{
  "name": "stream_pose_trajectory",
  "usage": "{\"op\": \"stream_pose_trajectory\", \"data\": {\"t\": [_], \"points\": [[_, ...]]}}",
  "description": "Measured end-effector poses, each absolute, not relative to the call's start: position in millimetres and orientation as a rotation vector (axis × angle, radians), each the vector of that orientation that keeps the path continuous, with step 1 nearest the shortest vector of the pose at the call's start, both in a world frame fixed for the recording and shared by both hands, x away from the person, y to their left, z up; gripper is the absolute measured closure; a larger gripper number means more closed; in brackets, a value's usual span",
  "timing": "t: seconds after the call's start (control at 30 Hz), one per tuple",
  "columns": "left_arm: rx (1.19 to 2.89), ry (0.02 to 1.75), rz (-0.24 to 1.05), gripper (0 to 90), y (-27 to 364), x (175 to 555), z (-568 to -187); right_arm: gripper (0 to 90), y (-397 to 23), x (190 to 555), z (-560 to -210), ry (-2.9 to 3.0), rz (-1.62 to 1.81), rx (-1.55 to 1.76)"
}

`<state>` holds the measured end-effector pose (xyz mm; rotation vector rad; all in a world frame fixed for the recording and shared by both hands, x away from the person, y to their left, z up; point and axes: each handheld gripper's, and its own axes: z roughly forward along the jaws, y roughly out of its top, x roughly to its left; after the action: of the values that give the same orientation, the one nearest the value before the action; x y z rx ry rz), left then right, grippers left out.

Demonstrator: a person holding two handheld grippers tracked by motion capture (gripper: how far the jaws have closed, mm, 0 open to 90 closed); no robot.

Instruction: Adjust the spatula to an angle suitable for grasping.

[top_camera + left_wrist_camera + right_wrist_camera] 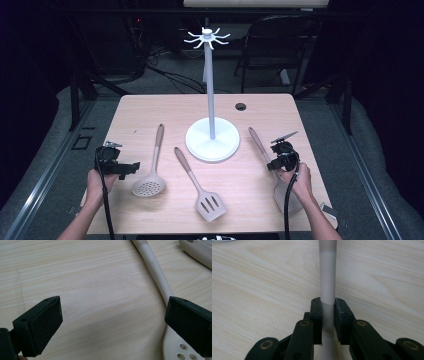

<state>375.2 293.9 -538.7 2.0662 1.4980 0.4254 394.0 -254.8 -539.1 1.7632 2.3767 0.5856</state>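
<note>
Lying near the right edge of the wooden table (150, 107), the spatula (260, 145) has its handle pinched between the right gripper (328, 315) pads. The left gripper (112, 322) is wide open, holding nothing, beside the slotted spoon (160, 282). The spatula's blade hides under the hand. Dark room all around.

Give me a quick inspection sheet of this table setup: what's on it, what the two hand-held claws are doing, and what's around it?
Surface: light wooden table, with a small round hole near the far edge.
Job's things: solid spatula at the right; white hook stand at the middle.
Clutter: skimmer spoon and slotted turner lying flat.
Grippers: right gripper shut on the solid spatula's handle; left gripper open over bare wood beside the skimmer spoon.
Cables: one black cable trails from each gripper.
Surroundings: dark room, chair behind the table.
</note>
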Motion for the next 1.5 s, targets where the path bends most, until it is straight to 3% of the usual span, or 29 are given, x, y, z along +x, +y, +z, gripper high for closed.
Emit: {"op": "stream_pose_trajectory", "data": {"t": [0.37, 1.07, 1.5], "points": [[2.062, 1.480, 0.436, 1.4, 291, 374, -535, 78.3, -258, 383, -518, 2.366, 0.713, 1.673], [2.044, 1.372, 0.445, 1.8, 275, 364, -514, 78.3, -218, 354, -467, 2.316, 0.951, 1.319], [2.025, 1.267, 0.449, 2.6, 255, 358, -496, 78.3, -196, 348, -459, 2.317, 1.012, 1.218]]}}
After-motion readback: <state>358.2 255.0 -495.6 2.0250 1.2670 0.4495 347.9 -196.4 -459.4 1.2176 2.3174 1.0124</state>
